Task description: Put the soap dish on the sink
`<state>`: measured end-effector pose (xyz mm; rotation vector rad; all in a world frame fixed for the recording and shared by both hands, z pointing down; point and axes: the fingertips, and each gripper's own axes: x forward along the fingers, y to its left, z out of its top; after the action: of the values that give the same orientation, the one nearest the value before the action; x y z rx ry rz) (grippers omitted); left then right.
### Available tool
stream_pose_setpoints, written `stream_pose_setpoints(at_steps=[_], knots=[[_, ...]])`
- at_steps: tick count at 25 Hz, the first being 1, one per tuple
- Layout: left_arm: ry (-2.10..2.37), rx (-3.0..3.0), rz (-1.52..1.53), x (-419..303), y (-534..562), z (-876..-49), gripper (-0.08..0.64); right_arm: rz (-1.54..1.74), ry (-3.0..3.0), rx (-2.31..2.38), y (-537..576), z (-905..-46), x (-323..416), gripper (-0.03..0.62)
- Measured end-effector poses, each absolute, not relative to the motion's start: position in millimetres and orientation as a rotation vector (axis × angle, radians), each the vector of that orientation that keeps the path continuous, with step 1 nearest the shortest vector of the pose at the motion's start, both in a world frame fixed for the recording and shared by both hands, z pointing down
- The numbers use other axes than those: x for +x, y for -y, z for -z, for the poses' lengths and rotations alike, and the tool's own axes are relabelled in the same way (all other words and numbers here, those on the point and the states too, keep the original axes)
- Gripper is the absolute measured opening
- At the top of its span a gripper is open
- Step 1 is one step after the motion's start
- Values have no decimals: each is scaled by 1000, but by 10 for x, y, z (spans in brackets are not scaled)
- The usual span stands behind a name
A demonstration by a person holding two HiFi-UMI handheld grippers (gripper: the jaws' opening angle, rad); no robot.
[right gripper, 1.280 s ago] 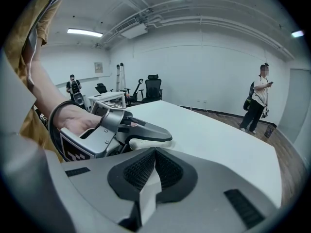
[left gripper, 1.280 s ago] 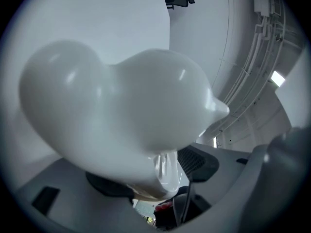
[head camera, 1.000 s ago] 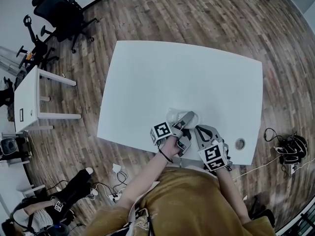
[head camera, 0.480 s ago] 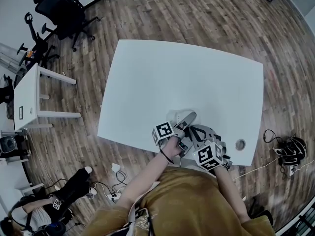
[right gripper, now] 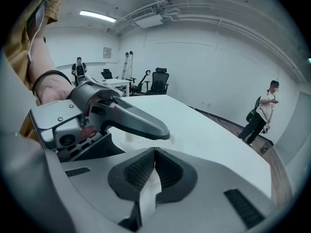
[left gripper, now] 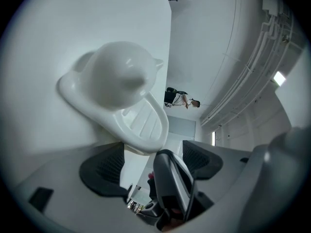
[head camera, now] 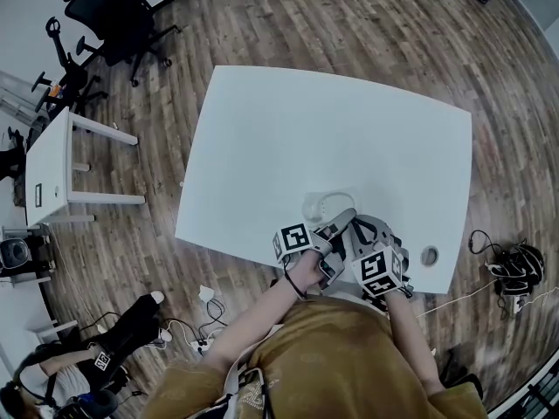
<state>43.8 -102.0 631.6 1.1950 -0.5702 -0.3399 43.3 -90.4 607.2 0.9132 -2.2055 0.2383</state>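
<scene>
Left gripper [left gripper: 151,161]: jaws spread wide, just been opening, nothing pinched. Through gap: one finger of right gripper [right gripper: 154,152], close by. Right gripper jaws pressed together, empty.

Just ahead of left jaw tips: soap dish [left gripper: 146,124] (white ribbed oval tray), clear of both pads. Far end of dish touches white domed piece [left gripper: 119,76]; whether dish rests on it cannot be told. Domed piece sits on white table [left gripper: 34,38].

Far ahead of right gripper, beyond table: person [right gripper: 262,113] standing near wall.

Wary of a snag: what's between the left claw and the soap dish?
Only bare white table: left gripper view shows the left claw, just opened and holding nothing, short of the soap dish.
</scene>
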Motion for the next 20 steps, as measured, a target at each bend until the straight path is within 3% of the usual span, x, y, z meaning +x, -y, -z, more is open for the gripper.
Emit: stream_pose_setpoints(at_steps=[18, 19, 20], knots=[[569, 1199, 492, 121, 1178, -5883, 360, -295, 2205, 942, 959, -6072, 437, 7], [581, 1214, 499, 85, 1198, -5866, 345, -297, 2205, 943, 956, -6075, 439, 6], [596, 1236, 500, 47, 1211, -5849, 246, -300, 2205, 945, 952, -6077, 442, 6]])
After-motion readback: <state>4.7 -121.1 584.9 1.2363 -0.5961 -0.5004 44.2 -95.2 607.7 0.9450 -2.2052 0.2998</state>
